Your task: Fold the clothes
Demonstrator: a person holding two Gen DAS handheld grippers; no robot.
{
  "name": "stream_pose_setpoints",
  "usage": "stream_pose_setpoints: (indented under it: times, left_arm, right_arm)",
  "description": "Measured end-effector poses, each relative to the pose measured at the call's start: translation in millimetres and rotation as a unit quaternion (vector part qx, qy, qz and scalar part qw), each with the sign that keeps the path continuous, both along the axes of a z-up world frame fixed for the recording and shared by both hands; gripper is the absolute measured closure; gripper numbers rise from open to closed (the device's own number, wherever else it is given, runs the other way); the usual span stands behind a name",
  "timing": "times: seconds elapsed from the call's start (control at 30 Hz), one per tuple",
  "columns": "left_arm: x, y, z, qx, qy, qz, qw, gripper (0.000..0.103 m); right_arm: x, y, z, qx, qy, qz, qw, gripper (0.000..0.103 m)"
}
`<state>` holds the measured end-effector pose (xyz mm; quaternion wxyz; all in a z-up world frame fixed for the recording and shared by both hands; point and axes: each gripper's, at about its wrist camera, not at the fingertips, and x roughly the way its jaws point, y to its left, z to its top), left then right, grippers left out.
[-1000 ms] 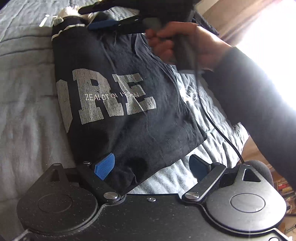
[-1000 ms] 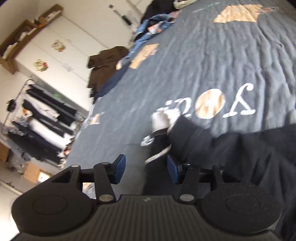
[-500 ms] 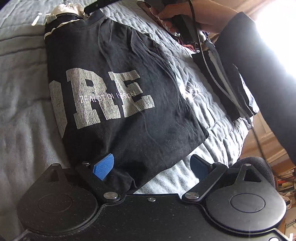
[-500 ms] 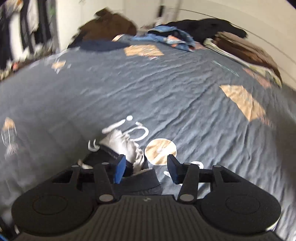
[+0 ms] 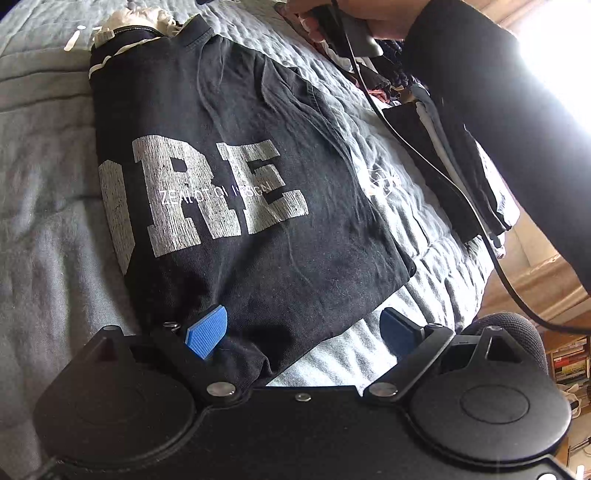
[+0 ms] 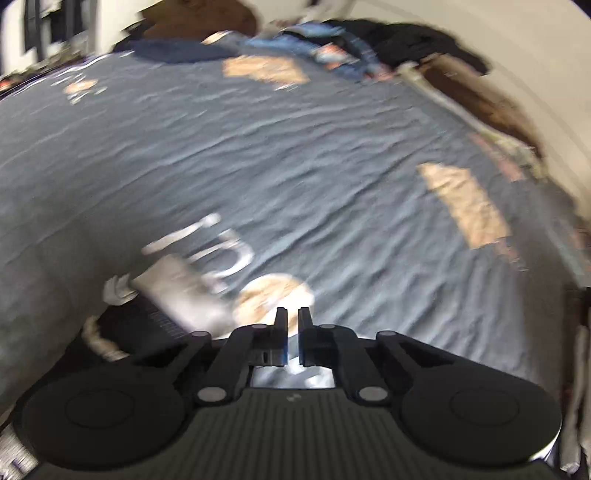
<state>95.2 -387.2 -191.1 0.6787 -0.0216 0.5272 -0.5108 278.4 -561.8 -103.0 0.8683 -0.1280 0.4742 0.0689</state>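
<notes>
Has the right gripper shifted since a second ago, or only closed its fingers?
Yes. The right gripper has swung away from the black T-shirt toward the far side of the bedspread, and its jaws are now nearly closed.

One black T-shirt (image 5: 236, 192), two claws, one quilt (image 5: 40, 155).

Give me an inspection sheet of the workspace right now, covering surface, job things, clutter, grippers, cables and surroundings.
Surface: grey quilted bedspread with tan and white prints, wrinkled.
Job's things: black T-shirt with large white letters, lying folded on the bed; a pale garment sticks out at its far end.
Clutter: folded dark clothes beside the shirt; heaped clothes at the bed's far edge.
Grippers: left gripper open at the shirt's near hem; right gripper nearly shut, holding nothing.
Cables: black cable running from the hand across the folded clothes.
Surroundings: books on the floor; bright window glare.
</notes>
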Motion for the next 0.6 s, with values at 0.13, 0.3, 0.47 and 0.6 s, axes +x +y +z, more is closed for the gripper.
stream_pose_setpoints:
  times: [0.13,0.3,0.47,0.6]
  left_arm:
    - [0.6,-0.3,0.0,0.0,0.002,0.0,1.0,0.014]
    - [-0.4,-1.1,-0.1,0.002,-0.001,0.001,1.0,0.014]
    - [-0.1,-0.6,0.1,0.002,0.0,0.002,1.0,0.014]
    - [0.5,-0.4,0.7,0.001,0.002,0.002,1.0,0.014]
  right_arm:
    - [3.1,-17.8,13.0,0.003,-0.031,-0.048,0.998,0.1]
    - [-6.3,15.6,19.5,-0.016,0.006,0.049,0.999,0.094]
    - [4.6,52.9,2.6,-0.105,0.08,0.111,0.985,0.087]
    - [8.0,53.0,-2.0,-0.119,0.128,0.11,0.978,0.077]
